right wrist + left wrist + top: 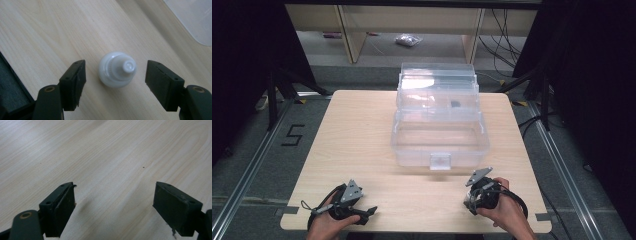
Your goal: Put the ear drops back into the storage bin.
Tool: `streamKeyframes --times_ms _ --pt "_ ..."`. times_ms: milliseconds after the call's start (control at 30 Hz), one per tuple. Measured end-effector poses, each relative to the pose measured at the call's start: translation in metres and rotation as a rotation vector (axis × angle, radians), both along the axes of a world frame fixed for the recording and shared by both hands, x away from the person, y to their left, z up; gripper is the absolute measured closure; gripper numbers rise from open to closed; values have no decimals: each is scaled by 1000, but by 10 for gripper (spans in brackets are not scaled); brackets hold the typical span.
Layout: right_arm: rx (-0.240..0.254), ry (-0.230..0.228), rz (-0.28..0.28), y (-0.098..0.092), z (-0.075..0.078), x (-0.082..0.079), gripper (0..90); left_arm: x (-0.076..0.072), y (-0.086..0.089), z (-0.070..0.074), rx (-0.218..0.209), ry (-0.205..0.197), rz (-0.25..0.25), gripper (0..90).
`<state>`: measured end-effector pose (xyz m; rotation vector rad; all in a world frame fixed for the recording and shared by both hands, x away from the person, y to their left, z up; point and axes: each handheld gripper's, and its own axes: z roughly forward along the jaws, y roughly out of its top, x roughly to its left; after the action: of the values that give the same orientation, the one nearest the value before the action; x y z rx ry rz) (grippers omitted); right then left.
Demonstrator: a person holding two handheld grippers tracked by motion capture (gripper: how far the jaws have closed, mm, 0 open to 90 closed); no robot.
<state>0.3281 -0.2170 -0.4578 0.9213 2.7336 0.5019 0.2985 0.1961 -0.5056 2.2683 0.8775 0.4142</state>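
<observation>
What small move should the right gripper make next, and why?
Probably close the right gripper on the small white bottle: its jaws stand open on either side of the bottle, which stands upright on the table, apart from both pads.

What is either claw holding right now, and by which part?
Nothing. The right claw is open around the small white bottle without touching; the left claw is open over bare table.

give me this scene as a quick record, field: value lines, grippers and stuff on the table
surface: light wooden table
container: clear plastic box, lid open, at the middle of the table
left gripper: open, over bare wood near the front edge
right gripper: open, jaws either side of the white bottle, not touching it
white bottle: small, capped, seen from above
inside box: small dark item, too small to identify
</observation>
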Motion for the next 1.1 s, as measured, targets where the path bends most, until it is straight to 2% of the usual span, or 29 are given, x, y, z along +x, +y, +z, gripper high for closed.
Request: streamKeyframes --times_ms 133,167,433,467,633,700,733,767,867,1100 --pt "-16 9 17 3 -3 3 387 0 0 0 1 -1 -1 171" --pt "-22 23 16 5 -4 3 411 0 0 0 5 4 -2 171" --pt "-54 21 41 6 -4 6 471 0 0 0 2 0 -1 171" --pt "-51 29 22 7 -4 5 480 0 0 0 0 -1 1 171" --pt "-66 34 50 9 -5 6 551 0 0 0 0 -2 2 172" --pt "-85 26 79 9 -4 8 584 0 0 0 2 0 -2 171" --pt "-85 26 79 9 -4 8 584 1 2 1 25 2 -16 171" --pt "-67 41 60 12 -4 6 599 0 0 0 -3 -1 3 172" --pt "-85 28 93 14 -1 7 600 0 0 0 1 -1 1 172" --pt "-77 21 88 12 11 5 600 0 0 0 -1 -3 5 173"
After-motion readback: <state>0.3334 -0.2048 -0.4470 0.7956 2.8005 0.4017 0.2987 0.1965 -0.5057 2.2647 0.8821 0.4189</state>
